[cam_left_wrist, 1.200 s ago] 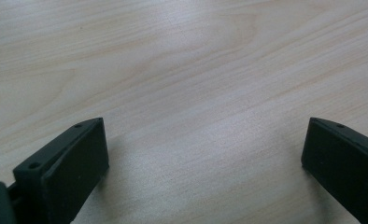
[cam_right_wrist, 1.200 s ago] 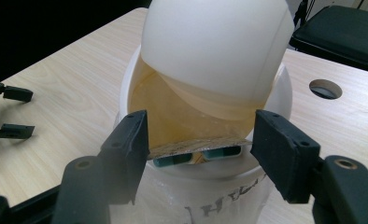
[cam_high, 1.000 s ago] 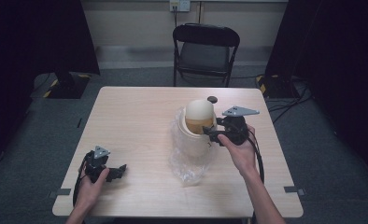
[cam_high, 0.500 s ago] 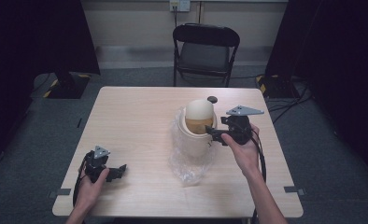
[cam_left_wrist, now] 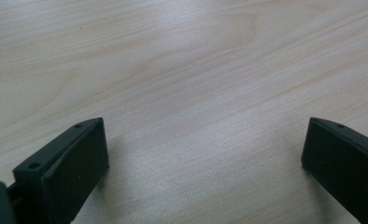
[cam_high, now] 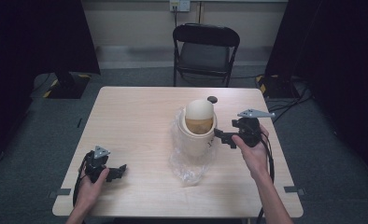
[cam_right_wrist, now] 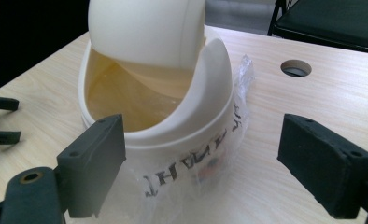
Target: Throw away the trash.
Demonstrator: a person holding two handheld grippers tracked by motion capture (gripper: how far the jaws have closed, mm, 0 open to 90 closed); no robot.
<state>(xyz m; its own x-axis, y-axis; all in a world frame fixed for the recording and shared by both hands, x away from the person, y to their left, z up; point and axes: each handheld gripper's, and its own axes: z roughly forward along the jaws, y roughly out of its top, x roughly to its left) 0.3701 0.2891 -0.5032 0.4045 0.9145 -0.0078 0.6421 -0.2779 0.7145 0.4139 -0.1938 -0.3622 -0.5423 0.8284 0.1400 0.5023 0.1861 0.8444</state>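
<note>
Right claw (cam_right_wrist: 203,163) is where the action is: its jaws stand wide apart with nothing between them, hovering just beside the little cream bin (cam_right_wrist: 163,116) and pointed at its front wall. From the high view we've got that claw (cam_high: 224,138) at the bin's right side, close but not touching as far as we can tell.

The bin (cam_high: 198,133) sits near the middle of the bench (cam_high: 126,121), with its swing lid (cam_right_wrist: 147,28) tipped up so the mouth is open. A clear plastic bag (cam_high: 189,163) is crumpled under and around the base, spilling toward the person's side.

Our guess is the step in hand is getting hold of either the bin or that bag. If it's the bag, we'd go low and pinch a loose fold by the base rather than the film pressed flat on the wall, since thin plastic slips out of flat pads easily. If it's the bin, we'd grab the rim, not the rounded lid, which will just swing.

Left claw (cam_high: 119,170) rests down at the near left of the bench, jaws spread, empty. We'd bring it over to steady the bin, because it's light and looks likely to tip or skate.
</note>
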